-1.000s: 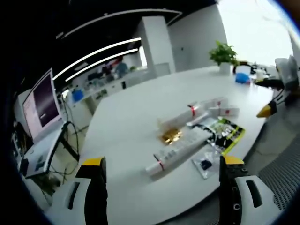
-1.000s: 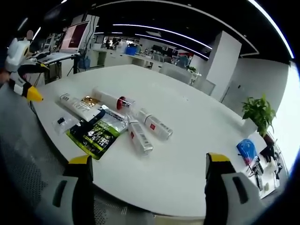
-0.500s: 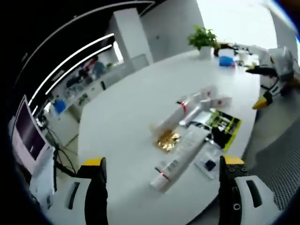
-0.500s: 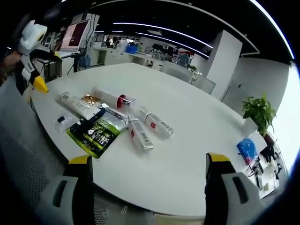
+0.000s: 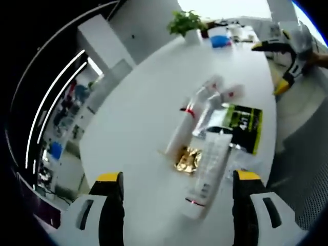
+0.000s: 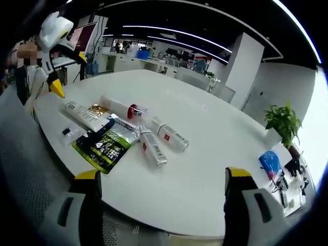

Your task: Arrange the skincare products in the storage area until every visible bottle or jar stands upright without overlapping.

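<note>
Both grippers wide open, empty; products all lying flat on white table (image 6: pixel 215 133).
Left gripper (image 5: pixel 177 192): grab white tube (image 5: pixel 207 171) mid-body, stand it clear of gold foil packet (image 5: pixel 187 158). Right gripper (image 6: pixel 161 192) idle.

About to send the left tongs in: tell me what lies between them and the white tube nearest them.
Nothing visible does. The left tongs hang open, and the white tube lies flat on bare white table just ahead of them. A gold foil packet touches the tube's side, not its near end.

The tubes (image 6: pixel 154 148) and packets (image 6: pixel 105 146) lie bunched by the near edge of the table (image 6: pixel 205 174); its middle and far side lie bare, a plant (image 6: pixel 282 125) at the far-right corner.
</note>
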A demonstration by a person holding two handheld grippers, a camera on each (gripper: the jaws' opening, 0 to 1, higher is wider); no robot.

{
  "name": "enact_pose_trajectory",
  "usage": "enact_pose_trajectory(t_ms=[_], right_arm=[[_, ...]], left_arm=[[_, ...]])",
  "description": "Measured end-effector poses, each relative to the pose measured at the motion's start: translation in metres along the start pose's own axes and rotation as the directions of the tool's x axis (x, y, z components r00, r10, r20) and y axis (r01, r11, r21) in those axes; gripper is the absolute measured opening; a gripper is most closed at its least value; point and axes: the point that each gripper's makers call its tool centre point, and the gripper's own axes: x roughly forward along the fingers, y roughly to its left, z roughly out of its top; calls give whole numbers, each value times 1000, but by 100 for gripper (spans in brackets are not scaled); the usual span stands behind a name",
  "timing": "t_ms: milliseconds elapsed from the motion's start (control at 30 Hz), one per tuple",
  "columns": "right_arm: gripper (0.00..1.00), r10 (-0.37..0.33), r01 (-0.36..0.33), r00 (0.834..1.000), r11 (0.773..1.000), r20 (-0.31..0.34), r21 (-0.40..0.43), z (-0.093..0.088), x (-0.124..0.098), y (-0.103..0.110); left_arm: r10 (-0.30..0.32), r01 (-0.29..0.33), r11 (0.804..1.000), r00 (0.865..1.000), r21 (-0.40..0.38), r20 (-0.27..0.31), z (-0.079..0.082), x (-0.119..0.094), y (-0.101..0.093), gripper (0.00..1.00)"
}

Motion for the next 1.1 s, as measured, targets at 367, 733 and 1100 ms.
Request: enact_pose_trajectory(t_ms=[367,733,1100], right_arm=[[100,-7,7,1000,1000,11,8,2,1,-1],[100,-7,7,1000,1000,14,11,3,1,-1],[100,-8,7,1000,1000,9,12,1,1,-2]], left_arm=[[-135,139,980,990,140,-38,28,34,4,69],[-291,304,940,952,158,-98,48,71,3,63],[-382,413,893,905,179,-184,55,102,3,58]])
